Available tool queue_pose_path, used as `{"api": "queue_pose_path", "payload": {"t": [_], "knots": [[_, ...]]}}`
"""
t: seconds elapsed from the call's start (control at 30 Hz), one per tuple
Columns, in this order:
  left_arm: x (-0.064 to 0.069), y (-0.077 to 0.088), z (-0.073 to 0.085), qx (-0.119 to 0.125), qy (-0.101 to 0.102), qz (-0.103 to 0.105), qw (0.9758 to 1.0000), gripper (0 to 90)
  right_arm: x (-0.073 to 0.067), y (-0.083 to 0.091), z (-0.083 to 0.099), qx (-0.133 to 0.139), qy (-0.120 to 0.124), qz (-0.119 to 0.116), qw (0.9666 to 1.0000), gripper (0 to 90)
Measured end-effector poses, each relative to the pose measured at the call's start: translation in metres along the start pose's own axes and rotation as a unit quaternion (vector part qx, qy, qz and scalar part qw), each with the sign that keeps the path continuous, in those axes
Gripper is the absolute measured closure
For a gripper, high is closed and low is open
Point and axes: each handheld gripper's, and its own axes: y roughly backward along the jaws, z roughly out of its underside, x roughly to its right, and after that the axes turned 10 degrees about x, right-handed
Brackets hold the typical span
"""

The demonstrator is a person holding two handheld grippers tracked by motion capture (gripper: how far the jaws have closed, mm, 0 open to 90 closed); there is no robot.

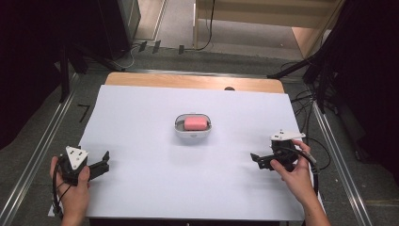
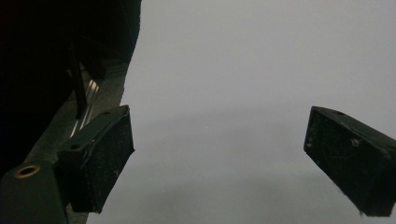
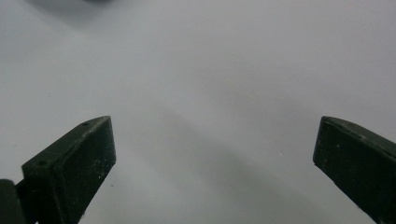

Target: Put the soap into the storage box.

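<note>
Pink block (image 1: 195, 123), rounded, lying inside a small white dish (image 1: 193, 135) at the centre of the high view; its underside is hidden by the dish wall, and the material cannot be told. Dish stands on a white sheet (image 1: 155, 188) that covers most of the wooden table (image 1: 141, 79), whose bare strip shows along the upper edge of the sheet. A small dark spot at that far edge is too small to identify.

Left gripper (image 1: 104, 162), lower left of the high view, held in the left hand (image 1: 75, 190), jaws spread wide with nothing between them; in the left gripper view (image 2: 218, 158) bare sheet lies between the pads, with the sheet's edge and a dark floor rail at the left.

Right gripper (image 1: 256, 160), lower right, held in the right hand (image 1: 296, 176), jaws likewise wide apart and empty; the right gripper view (image 3: 215, 163) shows plain sheet, with a blurred dark patch cut off at the top left.

Both grippers are well apart from the dish, with open sheet on all sides. Surroundings beyond the table are dark.
</note>
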Motion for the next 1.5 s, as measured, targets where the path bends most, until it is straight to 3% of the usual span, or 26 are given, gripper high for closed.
{"api": "queue_pose_path", "payload": {"t": [0.33,0.8,0.83,1.13,1.33,1.4,1.5], "knots": [[0.000,0.000,0.000,0.001,-0.001,-0.001,1.0000,8.9,0.006,0.015,0.019,0.025,-0.027,0.013,0.9992,0.0],[0.000,0.001,0.000,0.001,-0.002,-0.002,1.0000,9.0,0.020,0.036,0.058,0.050,-0.086,0.037,0.9944,0.0],[0.000,0.001,0.000,0.002,-0.001,-0.002,1.0000,9.0,0.022,0.040,0.064,0.055,-0.091,0.048,0.9932,0.0],[0.000,0.001,0.000,0.003,-0.001,-0.002,1.0000,9.0,0.027,0.053,0.080,0.062,-0.104,0.065,0.9905,0.0],[0.000,0.001,0.000,0.003,-0.001,-0.002,1.0000,9.0,0.031,0.069,0.092,0.080,-0.116,0.083,0.9866,0.0],[0.000,0.001,0.000,0.004,0.000,-0.001,1.0000,9.0,0.034,0.077,0.097,0.092,-0.126,0.096,0.9830,0.0],[0.000,0.001,0.000,0.005,0.001,-0.001,1.0000,9.0,0.035,0.083,0.101,0.099,-0.130,0.105,0.9809,0.0]]}}
